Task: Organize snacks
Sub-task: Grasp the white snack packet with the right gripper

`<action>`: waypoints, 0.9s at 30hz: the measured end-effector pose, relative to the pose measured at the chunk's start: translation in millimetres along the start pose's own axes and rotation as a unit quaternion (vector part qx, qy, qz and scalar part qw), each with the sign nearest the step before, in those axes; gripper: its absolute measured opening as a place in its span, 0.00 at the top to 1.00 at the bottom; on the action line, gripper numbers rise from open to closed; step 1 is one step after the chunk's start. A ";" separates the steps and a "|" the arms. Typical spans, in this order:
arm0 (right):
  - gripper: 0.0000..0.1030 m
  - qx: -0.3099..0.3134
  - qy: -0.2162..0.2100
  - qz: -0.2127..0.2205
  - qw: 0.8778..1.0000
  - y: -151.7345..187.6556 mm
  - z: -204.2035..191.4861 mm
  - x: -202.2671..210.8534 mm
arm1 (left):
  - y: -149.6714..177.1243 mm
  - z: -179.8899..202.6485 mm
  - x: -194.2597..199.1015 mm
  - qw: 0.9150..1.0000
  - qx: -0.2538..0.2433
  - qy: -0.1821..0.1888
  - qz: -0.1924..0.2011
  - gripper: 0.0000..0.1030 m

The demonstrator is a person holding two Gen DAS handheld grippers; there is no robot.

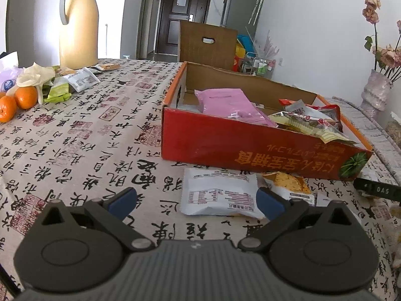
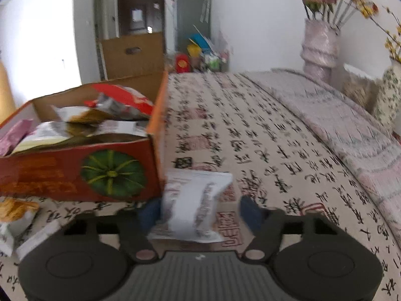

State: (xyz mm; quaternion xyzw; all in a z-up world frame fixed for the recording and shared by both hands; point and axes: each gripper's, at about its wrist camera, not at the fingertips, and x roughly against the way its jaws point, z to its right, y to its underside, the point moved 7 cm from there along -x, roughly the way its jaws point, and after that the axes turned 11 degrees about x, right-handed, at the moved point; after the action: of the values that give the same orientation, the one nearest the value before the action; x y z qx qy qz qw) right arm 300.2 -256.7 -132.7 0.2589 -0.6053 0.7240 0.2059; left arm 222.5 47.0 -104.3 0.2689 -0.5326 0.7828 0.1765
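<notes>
Right hand-held gripper [image 2: 200, 212] straddles white snack packet [image 2: 195, 205].

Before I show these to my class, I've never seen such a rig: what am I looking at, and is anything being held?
There is no robot here. A person holds a two-finger gripper in each hand, and each gripper carries a wide-angle camera that looks along its fingers. One picture is from the left gripper, which is open and empty. The other is from the right gripper. A patterned tablecloth bears a red box partly filled with snacks, loose packets, oranges and a tall jug. A white packet sits between the right gripper's fingers, but one finger seems to stand apart from it, so it is not gripped yet.
</notes>
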 end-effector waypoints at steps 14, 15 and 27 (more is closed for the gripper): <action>0.60 0.014 0.020 0.038 0.999 0.2 -3.7 28.7 | 0.2 -0.9 -0.6 1.000 0.005 0.005 -0.005 0.00; 0.60 0.012 0.017 0.042 0.999 2.4 -3.3 34.5 | 0.3 -1.0 -1.0 1.000 0.005 0.005 -0.006 0.00; 0.61 0.008 -0.003 0.064 0.998 15.1 -12.7 55.3 | 1.7 -1.0 -4.3 1.000 0.000 -0.007 -0.009 0.00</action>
State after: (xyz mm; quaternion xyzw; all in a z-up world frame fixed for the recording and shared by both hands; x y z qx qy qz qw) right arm 246.2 -247.8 -111.5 0.2236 -0.6152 0.7400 0.1547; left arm 224.6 47.3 -108.5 0.2791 -0.5312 0.7795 0.1800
